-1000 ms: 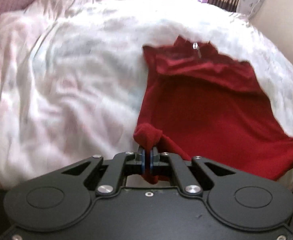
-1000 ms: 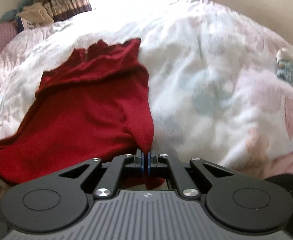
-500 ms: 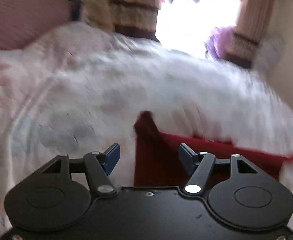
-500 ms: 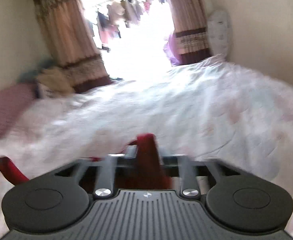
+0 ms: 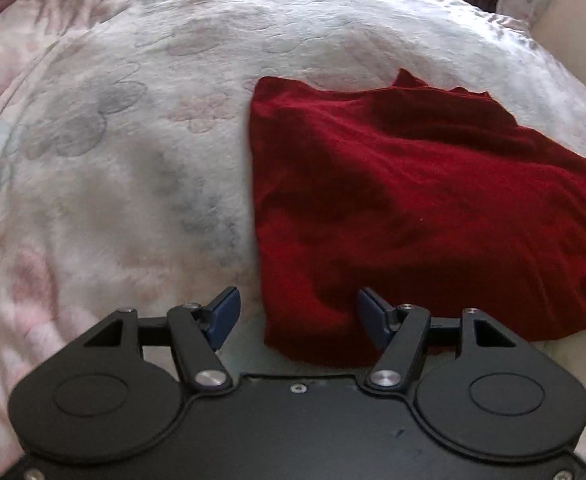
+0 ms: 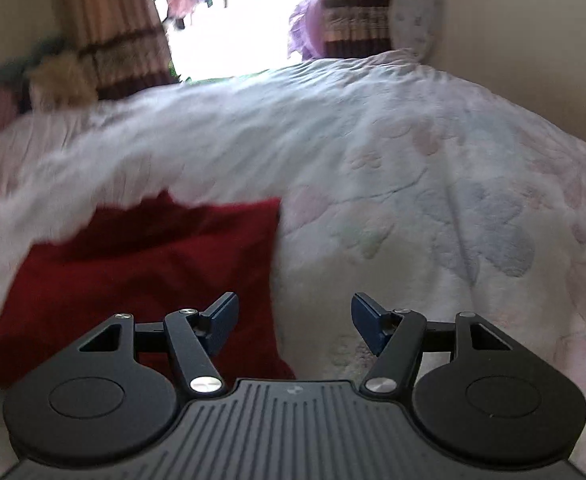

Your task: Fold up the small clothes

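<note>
With the left claw (image 5: 297, 316) spread empty and the right claw (image 6: 295, 320) opening empty, re-grip the dark red knitted garment's (image 5: 413, 208) near corners evenly on the pale floral quilted bed (image 5: 133, 160).

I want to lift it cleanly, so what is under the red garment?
The red garment lies flat on the floral quilt, which shows all around it. Whatever is beneath the cloth itself is covered, so nothing more can be told.

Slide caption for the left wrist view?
Open left hand-held gripper over the near corner of a folded red garment on the bed.
</note>
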`<state>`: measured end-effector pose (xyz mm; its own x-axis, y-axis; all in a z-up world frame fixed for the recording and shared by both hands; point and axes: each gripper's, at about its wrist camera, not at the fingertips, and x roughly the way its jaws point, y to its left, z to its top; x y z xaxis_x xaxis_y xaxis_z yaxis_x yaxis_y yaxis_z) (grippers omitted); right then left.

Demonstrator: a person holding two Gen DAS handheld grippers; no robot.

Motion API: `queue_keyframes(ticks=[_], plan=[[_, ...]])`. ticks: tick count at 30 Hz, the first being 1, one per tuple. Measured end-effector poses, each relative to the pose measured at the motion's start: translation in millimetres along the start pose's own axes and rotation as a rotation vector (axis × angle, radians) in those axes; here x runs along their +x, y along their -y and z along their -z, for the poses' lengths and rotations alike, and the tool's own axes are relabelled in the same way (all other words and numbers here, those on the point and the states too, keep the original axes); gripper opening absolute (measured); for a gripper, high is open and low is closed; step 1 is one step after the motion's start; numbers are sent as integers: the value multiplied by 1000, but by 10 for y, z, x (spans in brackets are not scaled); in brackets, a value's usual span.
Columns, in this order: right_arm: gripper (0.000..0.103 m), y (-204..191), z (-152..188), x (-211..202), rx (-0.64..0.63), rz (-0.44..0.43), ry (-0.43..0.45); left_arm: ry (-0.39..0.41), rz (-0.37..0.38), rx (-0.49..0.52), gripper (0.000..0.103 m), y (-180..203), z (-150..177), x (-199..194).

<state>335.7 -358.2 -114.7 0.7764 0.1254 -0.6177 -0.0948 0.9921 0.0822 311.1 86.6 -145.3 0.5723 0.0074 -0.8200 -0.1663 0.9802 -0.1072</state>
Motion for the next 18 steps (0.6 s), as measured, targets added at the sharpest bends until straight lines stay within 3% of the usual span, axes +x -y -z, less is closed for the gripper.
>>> queue_keyframes(ticks=[4,7,8,9,10,11,12,16,18], plan=[[77,-45,65,119,-21,-30,-39,-44,74,-32,66,-105,-51,227],[76,-7,98,262,4,-80,-93,-49,88,-46,66,-119,-88,254],[73,-15,110,308,2,-94,-113,-29,94,-45,58,-112,-80,235],[61,-27,131,341,-13,-83,-129,-15,105,-47,57,-117,-71,225],[51,-30,146,374,-33,-66,-143,-5,118,-55,23,-126,-70,214],[26,-38,163,378,-37,-74,-155,-9,156,-79,4,-149,-62,188],[9,-21,170,371,-22,-114,-167,4,168,-105,3,-172,-58,142],[3,-8,171,209,10,-126,-123,67,177,-111,3,-217,-41,-108],[3,72,156,121,72,-177,-111,87,191,-114,3,-242,-12,-237]])
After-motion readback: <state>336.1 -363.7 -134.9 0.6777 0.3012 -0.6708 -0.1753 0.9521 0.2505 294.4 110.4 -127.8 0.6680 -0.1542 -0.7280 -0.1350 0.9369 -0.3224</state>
